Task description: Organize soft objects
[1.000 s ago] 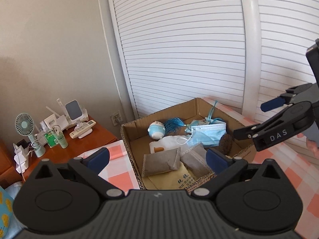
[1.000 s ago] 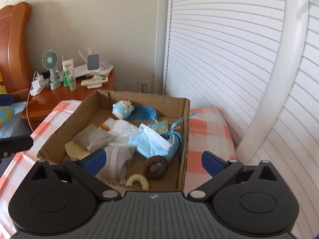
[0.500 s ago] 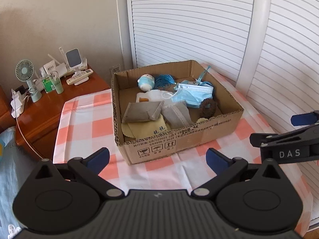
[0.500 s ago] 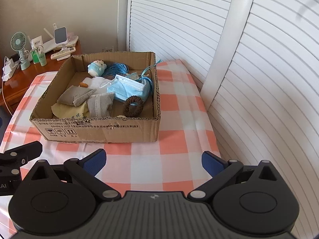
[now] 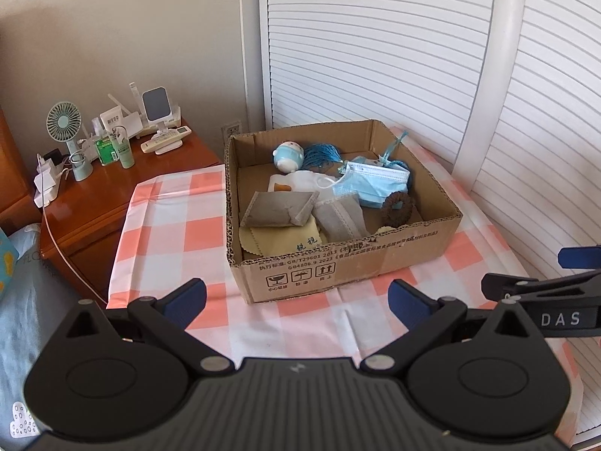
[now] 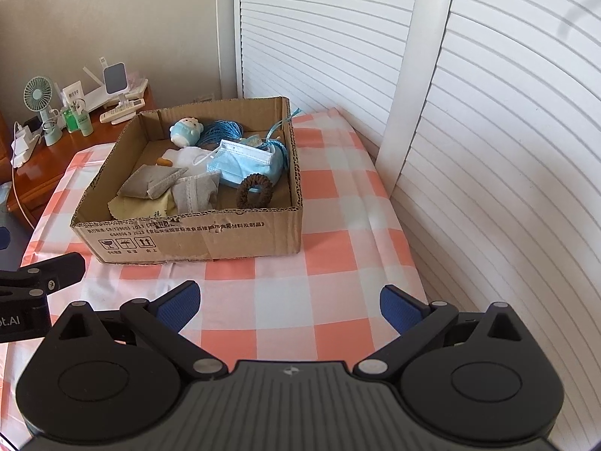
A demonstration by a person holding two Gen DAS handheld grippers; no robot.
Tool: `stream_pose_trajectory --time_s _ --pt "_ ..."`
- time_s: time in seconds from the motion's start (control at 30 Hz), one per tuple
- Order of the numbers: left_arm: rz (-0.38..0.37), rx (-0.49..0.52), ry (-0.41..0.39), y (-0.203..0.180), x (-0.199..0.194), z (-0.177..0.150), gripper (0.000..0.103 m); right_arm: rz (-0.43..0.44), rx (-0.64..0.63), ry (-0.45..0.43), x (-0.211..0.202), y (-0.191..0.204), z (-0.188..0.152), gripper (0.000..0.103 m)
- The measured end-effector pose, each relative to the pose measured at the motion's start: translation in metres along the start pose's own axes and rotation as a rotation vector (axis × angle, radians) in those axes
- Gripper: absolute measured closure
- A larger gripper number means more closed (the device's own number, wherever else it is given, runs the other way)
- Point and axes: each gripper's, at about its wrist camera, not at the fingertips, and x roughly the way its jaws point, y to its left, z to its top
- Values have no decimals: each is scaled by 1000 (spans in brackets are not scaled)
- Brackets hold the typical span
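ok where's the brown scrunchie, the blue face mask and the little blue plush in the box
brown scrunchie [image 6: 255, 190]: right wrist view, on its fuzzy ring, left side.
blue face mask [image 6: 246, 161]: right wrist view, middle of the pleated front.
little blue plush [image 5: 288, 155]: left wrist view, on its round body.

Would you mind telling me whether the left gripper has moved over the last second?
Yes. The left gripper has pulled back and up from over the cardboard box, which has shrunk from filling the foreground to sitting whole ahead on the checked tablecloth.

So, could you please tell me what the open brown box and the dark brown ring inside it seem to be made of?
The open brown box looks like matte corrugated cardboard: its cut rim shows wavy fluting and its front carries printed shipping symbols. The dark brown ring looks like a fabric-covered hair tie, ribbed and fuzzy; its exact fibre cannot be told.
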Motion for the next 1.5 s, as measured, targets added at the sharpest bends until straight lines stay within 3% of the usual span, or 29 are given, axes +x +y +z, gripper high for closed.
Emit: stream_pose_trajectory --time_s 1.5 --pt "5 26 -11 -8 -9 2 1 23 0 -27 -11 -2 -2 0"
